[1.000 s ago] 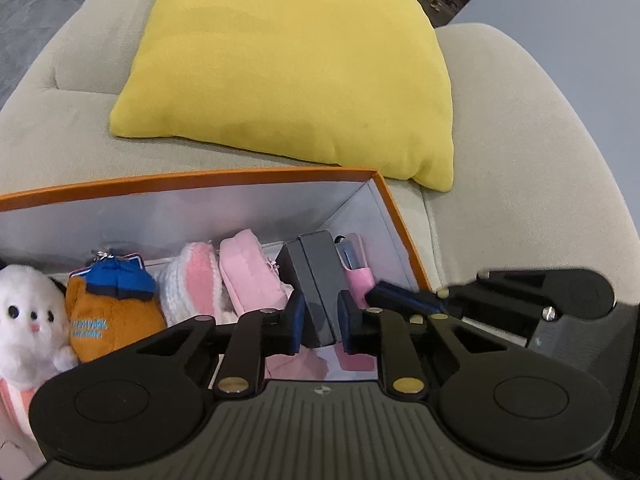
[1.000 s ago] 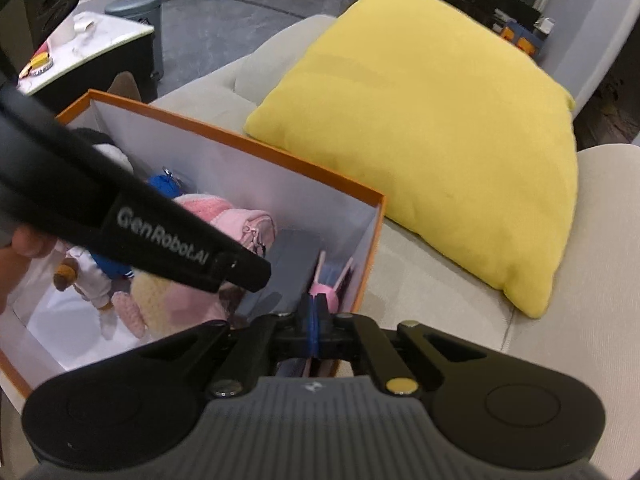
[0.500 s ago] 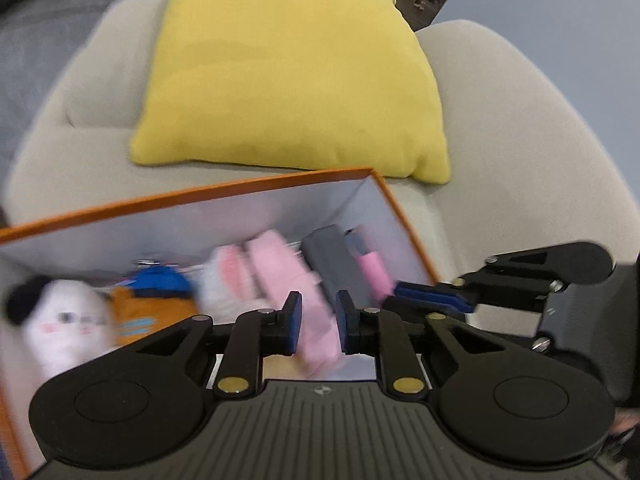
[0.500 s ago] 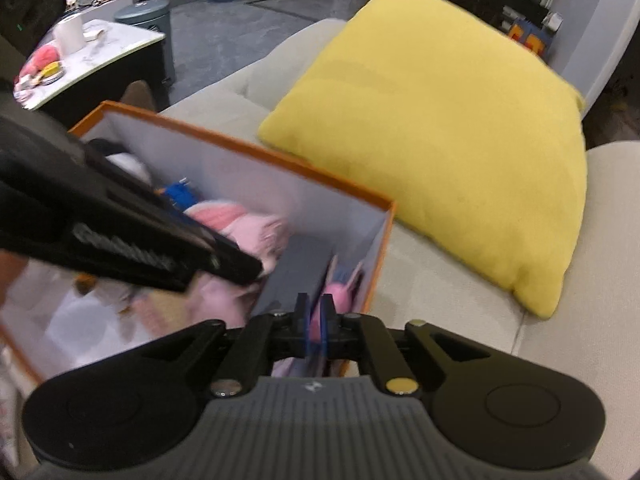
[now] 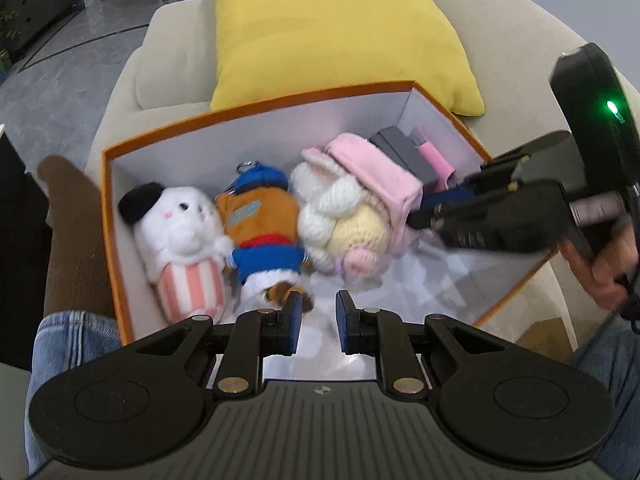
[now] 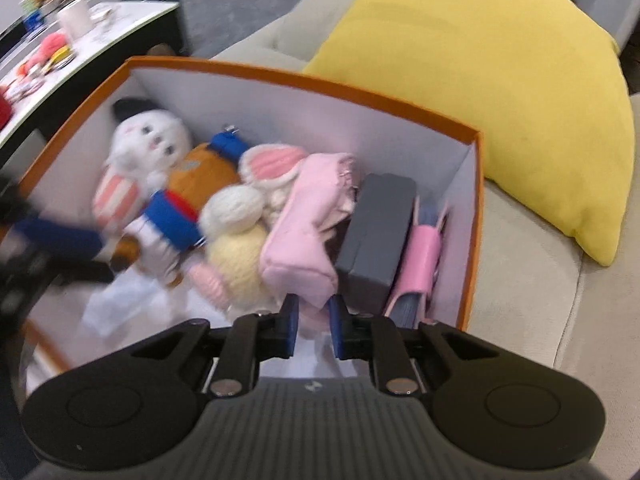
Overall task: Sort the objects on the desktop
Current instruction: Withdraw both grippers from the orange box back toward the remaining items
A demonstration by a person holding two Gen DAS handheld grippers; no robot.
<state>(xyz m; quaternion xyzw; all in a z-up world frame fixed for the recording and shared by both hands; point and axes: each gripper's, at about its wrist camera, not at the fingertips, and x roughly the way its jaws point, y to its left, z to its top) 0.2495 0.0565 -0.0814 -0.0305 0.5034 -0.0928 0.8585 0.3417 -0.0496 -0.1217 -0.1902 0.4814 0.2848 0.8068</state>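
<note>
Here, an orange-rimmed cardboard box with white inner walls (image 5: 256, 108) (image 6: 304, 80) rests on a beige upholstered sofa (image 5: 508, 40) (image 6: 524, 240), with a large yellow cushion (image 5: 332, 32) (image 6: 492, 64) lying behind it at about 12 o'clock. Inside the box the sorted things sit in a row. In the left wrist view, from 9 o'clock toward 3 o'clock: a white plush animal with a black ear and a pink-striped body (image 5: 180, 240) (image 6: 140, 148), an orange and blue plush keychain figure (image 5: 264, 228) (image 6: 192, 188), a cream and white knitted bunny with pink ears (image 5: 340, 216) (image 6: 244, 220), a soft pink fabric pouch (image 5: 376, 168) (image 6: 308, 224), a dark grey rectangular case (image 5: 404, 152) (image 6: 376, 232) and a small pink-wrapped flat item (image 5: 434, 160) (image 6: 420, 252) against the far side wall. Each thing touches its neighbour.

The left gripper (image 5: 317, 322) hangs over the near edge of the box at 6 o'clock, its blue-padded jaws parted with nothing between them. The right gripper (image 6: 311, 326) is likewise released and empty, jaws apart just in front of the pink pouch. In the left wrist view it reaches in from 3 o'clock, blurred, above the box's right side.
</note>
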